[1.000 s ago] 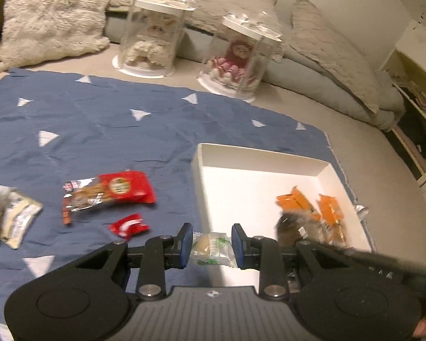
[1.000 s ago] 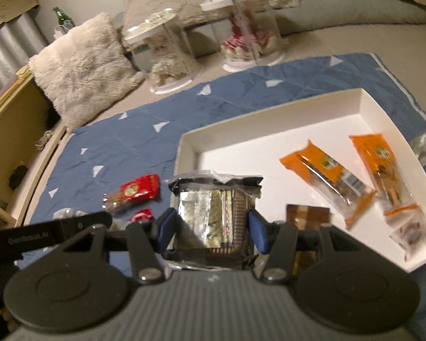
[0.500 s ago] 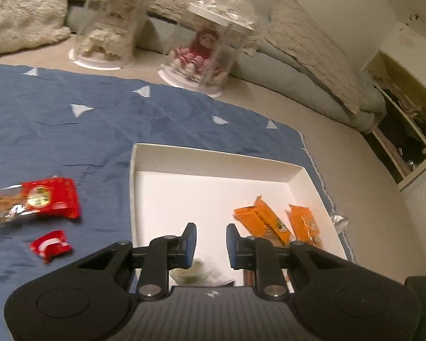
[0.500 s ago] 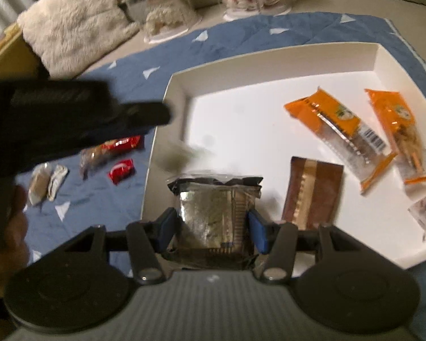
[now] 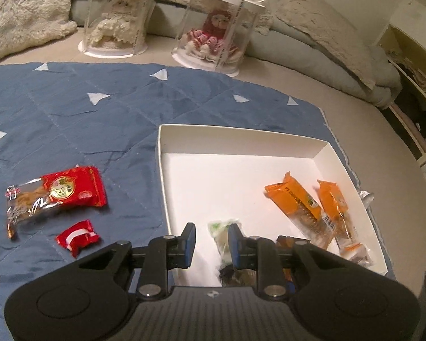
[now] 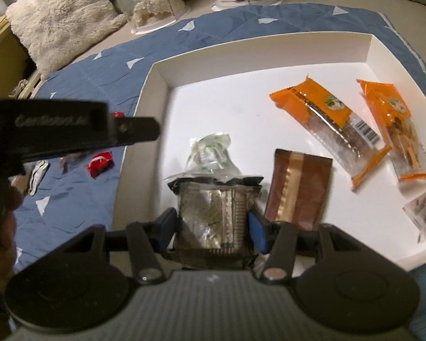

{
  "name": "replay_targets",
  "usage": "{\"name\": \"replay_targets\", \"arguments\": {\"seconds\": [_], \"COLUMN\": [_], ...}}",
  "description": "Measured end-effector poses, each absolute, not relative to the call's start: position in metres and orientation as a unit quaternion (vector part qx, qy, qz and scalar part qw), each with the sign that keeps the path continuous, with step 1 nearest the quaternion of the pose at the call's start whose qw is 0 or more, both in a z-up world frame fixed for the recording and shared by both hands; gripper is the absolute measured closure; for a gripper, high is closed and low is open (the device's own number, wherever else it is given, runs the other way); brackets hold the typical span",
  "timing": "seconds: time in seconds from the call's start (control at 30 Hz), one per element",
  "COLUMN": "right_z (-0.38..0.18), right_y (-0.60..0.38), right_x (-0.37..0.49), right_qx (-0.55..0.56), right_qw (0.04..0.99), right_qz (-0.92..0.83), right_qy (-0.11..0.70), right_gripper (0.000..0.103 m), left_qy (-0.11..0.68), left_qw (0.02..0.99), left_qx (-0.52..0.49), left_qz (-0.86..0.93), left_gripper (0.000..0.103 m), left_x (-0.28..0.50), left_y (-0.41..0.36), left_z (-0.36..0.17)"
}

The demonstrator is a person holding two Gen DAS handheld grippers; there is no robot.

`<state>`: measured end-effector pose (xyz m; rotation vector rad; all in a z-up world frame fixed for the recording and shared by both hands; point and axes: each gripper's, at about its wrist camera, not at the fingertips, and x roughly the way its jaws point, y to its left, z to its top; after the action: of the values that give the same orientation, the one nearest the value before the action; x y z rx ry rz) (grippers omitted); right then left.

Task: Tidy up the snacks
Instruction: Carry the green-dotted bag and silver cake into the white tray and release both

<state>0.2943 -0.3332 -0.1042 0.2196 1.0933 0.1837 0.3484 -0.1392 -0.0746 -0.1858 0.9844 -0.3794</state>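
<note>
A white tray (image 5: 241, 126) (image 6: 241, 48) lies on the blue blanket (image 5: 99, 113). In it are two orange packets (image 5: 295, 207) (image 6: 326, 119), a brown packet (image 6: 298, 187) and a green-and-white snack (image 5: 220, 231) (image 6: 210, 153). The snack lies flat, free of both grippers. My left gripper (image 5: 212, 241) (image 6: 153, 129) hovers over the tray's near-left part, jaws narrowed with nothing between them. My right gripper (image 6: 213, 227) is shut on a dark silvery packet (image 6: 215, 207), low over the tray floor beside the brown packet.
A large red packet (image 5: 71, 190) and a small red one (image 5: 76, 236) lie on the blanket left of the tray. Two clear doll cases (image 5: 119, 20) (image 5: 218, 28), a fluffy cushion (image 5: 20, 14) and pillows line the back. A shelf (image 5: 411, 99) stands at right.
My left gripper moved from the blanket over the tray. The green-and-white snack left its jaws and now lies in the tray. My right gripper sank toward the tray floor with its packet.
</note>
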Motion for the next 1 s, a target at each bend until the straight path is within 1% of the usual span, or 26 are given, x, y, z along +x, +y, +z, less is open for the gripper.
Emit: {"name": "replay_targets", "arguments": {"seconds": [0.27, 0.53, 0.6, 0.63, 0.67, 0.73, 0.8, 0.83, 0.87, 1.0], "right_z": [-0.106, -0.110, -0.109, -0.109, -0.107, -0.101, -0.095, -0.092, -0.089, -0.076], "right_y": [-0.329, -0.331, -0.331, -0.331, -0.332, -0.330, -0.331, -0.332, -0.332, -0.337], "right_x": [0.309, 0.310, 0.310, 0.310, 0.308, 0.301, 0.297, 0.295, 0.294, 0.285], "right_qx": [0.097, 0.095, 0.092, 0.088, 0.085, 0.071, 0.064, 0.064, 0.065, 0.072], "right_qw": [0.864, 0.856, 0.850, 0.843, 0.840, 0.845, 0.848, 0.848, 0.849, 0.853], "right_qz": [0.075, 0.082, 0.083, 0.086, 0.086, 0.084, 0.088, 0.088, 0.087, 0.085], "right_qy": [0.488, 0.502, 0.513, 0.524, 0.529, 0.523, 0.519, 0.518, 0.517, 0.510], "right_gripper": [0.042, 0.041, 0.034, 0.024, 0.020, 0.018, 0.016, 0.015, 0.014, 0.010], "left_qy": [0.469, 0.484, 0.486, 0.486, 0.485, 0.486, 0.488, 0.489, 0.489, 0.494], "left_qw": [0.860, 0.854, 0.852, 0.853, 0.853, 0.853, 0.853, 0.852, 0.853, 0.851], "left_qx": [-0.080, -0.060, -0.056, -0.055, -0.053, -0.050, -0.046, -0.043, -0.039, -0.024], "left_qz": [-0.182, -0.183, -0.184, -0.185, -0.185, -0.184, -0.182, -0.181, -0.179, -0.174], "left_gripper": [0.072, 0.071, 0.065, 0.063, 0.063, 0.062, 0.058, 0.053, 0.050, 0.046], "left_x": [0.342, 0.340, 0.338, 0.336, 0.335, 0.332, 0.330, 0.329, 0.327, 0.322], "left_y": [-0.134, -0.138, -0.138, -0.138, -0.138, -0.137, -0.136, -0.136, -0.136, -0.133], "left_z": [-0.070, -0.074, -0.073, -0.073, -0.072, -0.070, -0.069, -0.068, -0.068, -0.067]}}
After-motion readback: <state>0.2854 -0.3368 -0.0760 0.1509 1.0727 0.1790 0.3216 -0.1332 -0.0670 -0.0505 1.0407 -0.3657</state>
